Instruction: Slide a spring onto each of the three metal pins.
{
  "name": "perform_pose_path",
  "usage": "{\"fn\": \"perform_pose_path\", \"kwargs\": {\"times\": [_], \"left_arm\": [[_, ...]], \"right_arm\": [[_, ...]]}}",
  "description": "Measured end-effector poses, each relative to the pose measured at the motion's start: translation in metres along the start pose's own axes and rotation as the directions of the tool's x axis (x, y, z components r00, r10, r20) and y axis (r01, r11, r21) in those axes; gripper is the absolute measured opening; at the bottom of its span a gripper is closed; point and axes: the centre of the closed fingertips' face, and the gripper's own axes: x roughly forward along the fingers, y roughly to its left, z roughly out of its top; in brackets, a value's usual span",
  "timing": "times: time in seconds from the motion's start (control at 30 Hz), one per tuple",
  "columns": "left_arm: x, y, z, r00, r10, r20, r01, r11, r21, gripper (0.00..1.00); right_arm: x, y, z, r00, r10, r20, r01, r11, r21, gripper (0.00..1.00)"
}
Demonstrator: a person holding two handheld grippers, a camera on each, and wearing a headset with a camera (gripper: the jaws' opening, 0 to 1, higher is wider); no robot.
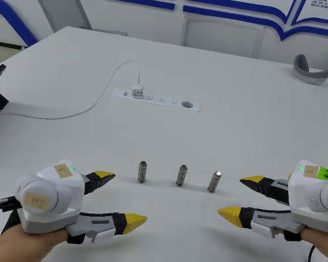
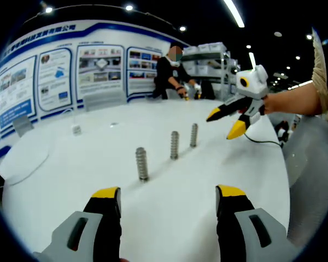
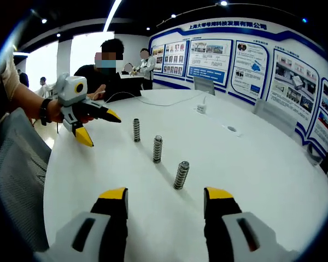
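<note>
Risk from here: toppling 1 of the 3 pins with a careless sweep of either claw, since no base or fixture is visible under them on the table. Equally, catching a coil top with a yellow tip and dragging it back up off its pin. Little left to do, by the look of it, with a coil already over all 3.

Row across the near middle of the table: left spring, middle spring, right spring, each apart from its neighbour. Long axis vertical, top ends pointing up off the surface. Slight lean on the right spring in the head view (perhaps only the camera's angle), bright pin tip showing at its top.

Left gripper near the left end of the row, jaws spread wide, holding nothing. Right gripper near the right end, jaws likewise apart and empty, tips of both aimed inward.
</note>
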Motion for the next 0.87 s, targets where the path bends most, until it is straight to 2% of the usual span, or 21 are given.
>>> {"fn": "perform_pose_path", "kwargs": {"times": [0.27, 0.87], "left_arm": [[0.0001, -0.0012, -0.0001, 1.0, 0.0, -0.002, 0.0, 1.0, -0.003, 0.72], [0.0007, -0.0008, -0.001, 1.0, 0.003, -0.006, -0.003, 1.0, -0.006, 0.72]], "right_arm": [[0.0013, -0.0014, 0.0009, 0.9996, -0.004, 0.028, 0.004, 1.0, 0.012, 0.65], [0.0022, -0.0002, 0.0015, 0.999, -0.001, 0.044, 0.0, 0.999, 0.037, 0.68]]}}
